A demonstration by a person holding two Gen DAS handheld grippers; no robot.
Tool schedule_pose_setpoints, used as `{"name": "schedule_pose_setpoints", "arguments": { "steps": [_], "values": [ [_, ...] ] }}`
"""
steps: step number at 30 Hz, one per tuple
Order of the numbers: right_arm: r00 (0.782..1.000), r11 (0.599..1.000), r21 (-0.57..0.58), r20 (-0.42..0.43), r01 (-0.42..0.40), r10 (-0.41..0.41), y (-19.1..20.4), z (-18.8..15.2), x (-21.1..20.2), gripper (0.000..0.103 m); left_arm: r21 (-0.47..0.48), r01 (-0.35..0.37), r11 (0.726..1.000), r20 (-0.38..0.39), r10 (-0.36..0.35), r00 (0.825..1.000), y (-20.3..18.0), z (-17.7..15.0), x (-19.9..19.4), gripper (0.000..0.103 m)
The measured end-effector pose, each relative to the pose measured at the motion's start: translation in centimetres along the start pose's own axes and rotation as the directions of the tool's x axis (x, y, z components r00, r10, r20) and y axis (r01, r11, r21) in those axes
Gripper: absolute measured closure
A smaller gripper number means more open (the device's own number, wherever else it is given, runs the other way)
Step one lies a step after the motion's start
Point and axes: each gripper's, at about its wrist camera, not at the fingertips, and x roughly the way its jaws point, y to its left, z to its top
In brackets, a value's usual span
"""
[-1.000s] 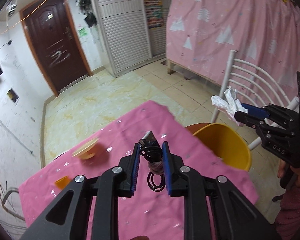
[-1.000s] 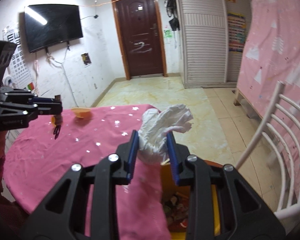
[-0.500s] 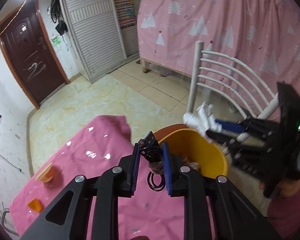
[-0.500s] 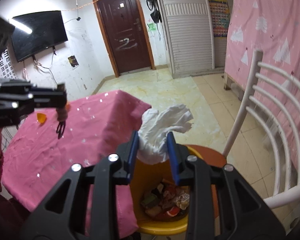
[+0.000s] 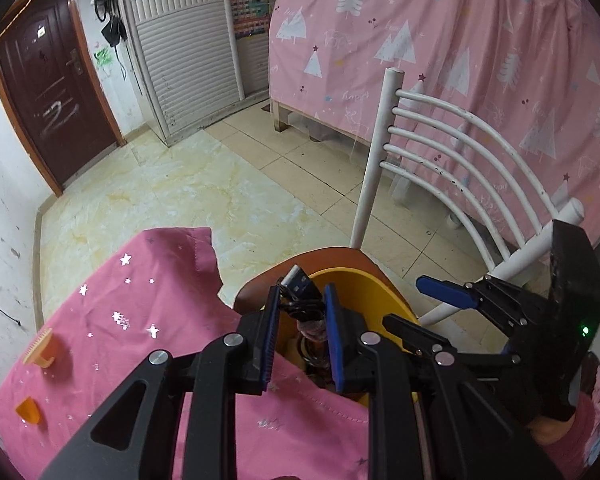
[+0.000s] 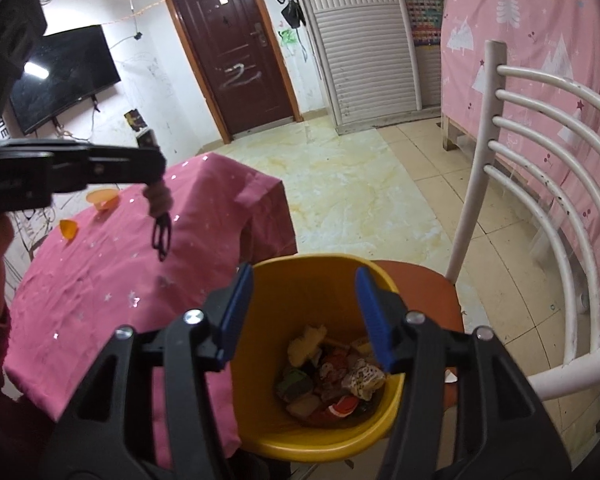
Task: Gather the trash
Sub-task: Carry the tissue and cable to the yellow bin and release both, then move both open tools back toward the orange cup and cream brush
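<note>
The left gripper (image 5: 300, 334) points forward and slightly down, its blue-padded fingers pinching a coiled black cable (image 5: 300, 304) bound with a pinkish band. A USB plug sticks up past the fingertips. In the right wrist view the same cable (image 6: 160, 216) hangs from that gripper (image 6: 152, 160) over the pink surface (image 6: 100, 272), near its right edge and short of the bin.

The right gripper (image 6: 304, 316) is held directly above the yellow bin (image 6: 300, 280), tilted downward into its mouth, with its fingers spread wide and holding nothing. From the left wrist view this gripper (image 5: 416, 308) reaches in from the right, above the bin's far rim (image 5: 364, 292).

The bin stands on the orange seat of a white chair (image 6: 548, 184), just beside the surface's right edge. Inside lies mixed trash (image 6: 332, 376): crumpled paper and wrappers in white, red and green.

On the far left of the surface rest two small orange pieces, a shallow cup shape (image 5: 42, 350) and a smaller fragment (image 5: 27, 410).

Beyond are a tiled floor (image 5: 204, 192), a dark brown door (image 5: 48, 96) and a pink patterned curtain (image 5: 480, 60).
</note>
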Motion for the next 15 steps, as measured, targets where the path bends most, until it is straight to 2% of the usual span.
{"name": "schedule_pose_setpoints", "arguments": {
  "steps": [1,3,5,9,15],
  "values": [
    [1.000,1.000,0.000,0.001,0.002,-0.002,0.1,0.0,-0.1,0.052,-0.005,0.006,1.000,-0.002,-0.006,1.000,0.0,0.1,0.1,0.087],
    [1.000,1.000,-0.001,0.003,0.006,-0.006,0.1,0.1,-0.3,0.052,-0.013,0.020,1.000,-0.011,-0.020,1.000,0.1,0.1,0.4,0.079],
    [1.000,1.000,-0.002,0.005,0.009,-0.009,0.2,0.1,-0.4,0.052,-0.018,0.015,1.000,-0.011,-0.015,1.000,0.3,0.0,0.5,0.076],
    [1.000,1.000,-0.013,0.009,0.008,-0.008,0.9,0.6,-0.5,0.043,-0.030,0.015,0.999,-0.018,-0.015,1.000,1.1,-0.4,0.3,0.075],
    [1.000,0.998,-0.062,0.017,-0.020,0.021,4.0,2.2,0.1,0.043,-0.075,-0.004,0.997,0.007,0.005,1.000,3.8,-1.2,-1.2,0.073]
  ]
}}
